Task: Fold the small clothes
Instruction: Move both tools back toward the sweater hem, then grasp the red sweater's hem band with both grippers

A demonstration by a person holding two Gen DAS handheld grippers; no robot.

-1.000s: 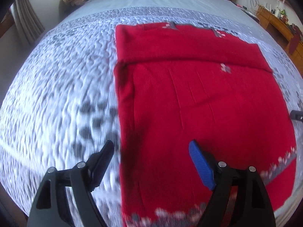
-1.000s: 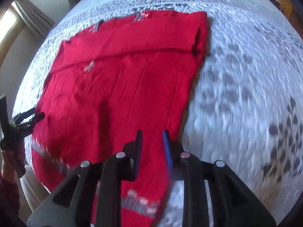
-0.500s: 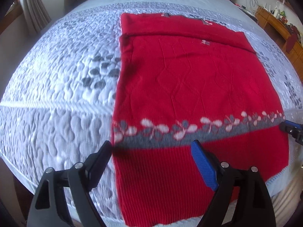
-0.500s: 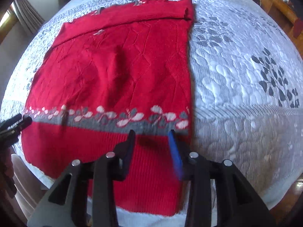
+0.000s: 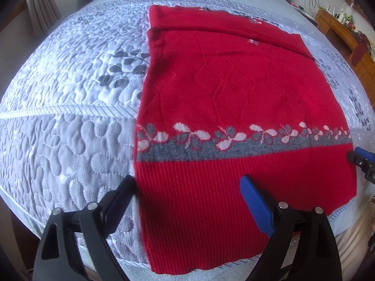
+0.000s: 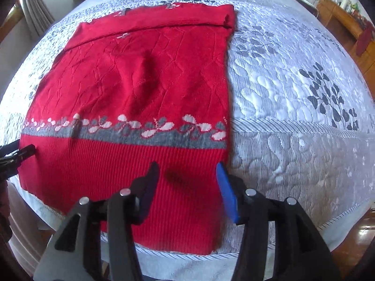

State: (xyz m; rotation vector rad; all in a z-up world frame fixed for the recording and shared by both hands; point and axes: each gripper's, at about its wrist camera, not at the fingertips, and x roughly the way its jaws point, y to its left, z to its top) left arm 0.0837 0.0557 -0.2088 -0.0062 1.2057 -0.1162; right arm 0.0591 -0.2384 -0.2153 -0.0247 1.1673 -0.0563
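Observation:
A red knit sweater (image 5: 234, 89) with a grey and white flower band lies flat on the bed, its far end folded over; it also shows in the right wrist view (image 6: 140, 82). Its ribbed hem reaches the near bed edge. My left gripper (image 5: 187, 187) is open and empty above the hem's left corner. My right gripper (image 6: 187, 173) is open and empty above the hem's right corner. Each gripper's tip shows at the edge of the other view: the right gripper's tip (image 5: 361, 159) and the left gripper's tip (image 6: 16, 154).
A white and grey quilted bedspread (image 5: 70, 121) with leaf prints covers the bed (image 6: 293, 117). A wooden dresser (image 5: 346, 30) with small items stands at the far right. Curtains (image 5: 39, 11) hang at the far left. The bed edge is close below the grippers.
Both grippers have pulled back toward the near bed edge, so the flower band and hem came into view. The right gripper's jaws have opened wider.

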